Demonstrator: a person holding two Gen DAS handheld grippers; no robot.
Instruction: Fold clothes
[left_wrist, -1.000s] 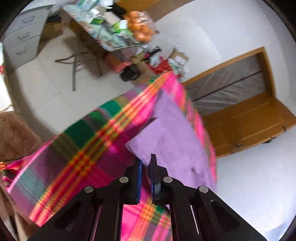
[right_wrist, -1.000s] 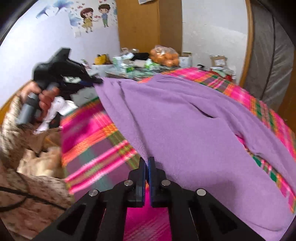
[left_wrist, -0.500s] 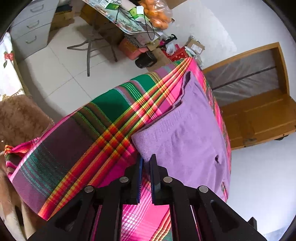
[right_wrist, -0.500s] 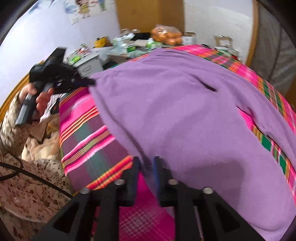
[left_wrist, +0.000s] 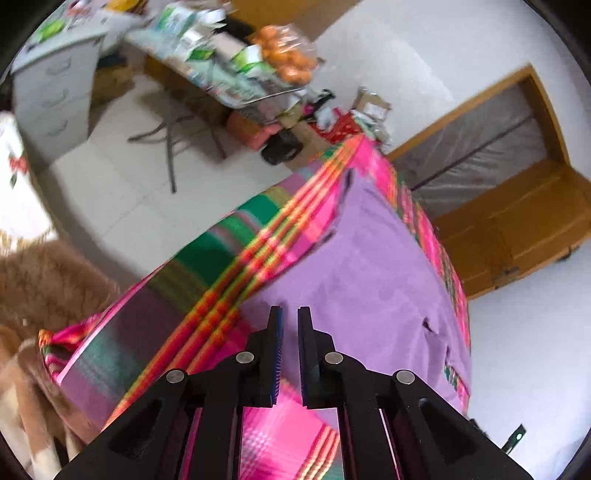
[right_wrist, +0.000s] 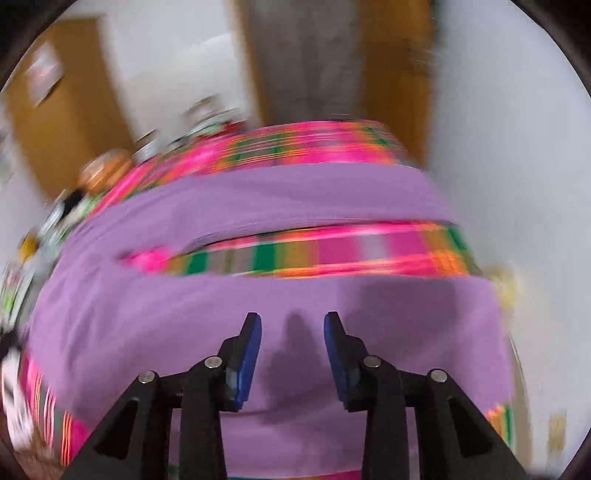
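Observation:
A purple fleece garment (left_wrist: 362, 266) lies spread on a pink, green and orange plaid blanket (left_wrist: 221, 266) that covers the bed. My left gripper (left_wrist: 290, 314) sits at the garment's near edge, its jaws almost together with purple cloth in the narrow gap. In the blurred right wrist view the purple garment (right_wrist: 221, 302) fills the lower half, with a strip of plaid blanket (right_wrist: 314, 254) showing between two purple parts. My right gripper (right_wrist: 292, 319) hovers just over the cloth with its jaws wide apart and nothing between them. Its shadow falls on the fabric.
Beyond the bed stands a cluttered folding table with a bag of oranges (left_wrist: 288, 62). A grey drawer cabinet (left_wrist: 55, 85) is at the far left. A brown fuzzy cover (left_wrist: 44, 280) is beside the bed's near corner. A wooden frame (left_wrist: 517, 229) lies on the right.
My right gripper has opened wide, let go of the garment and swung to face across it. The left gripper has kept its narrow gap while its view shifted, and the lifted cloth now lies flat.

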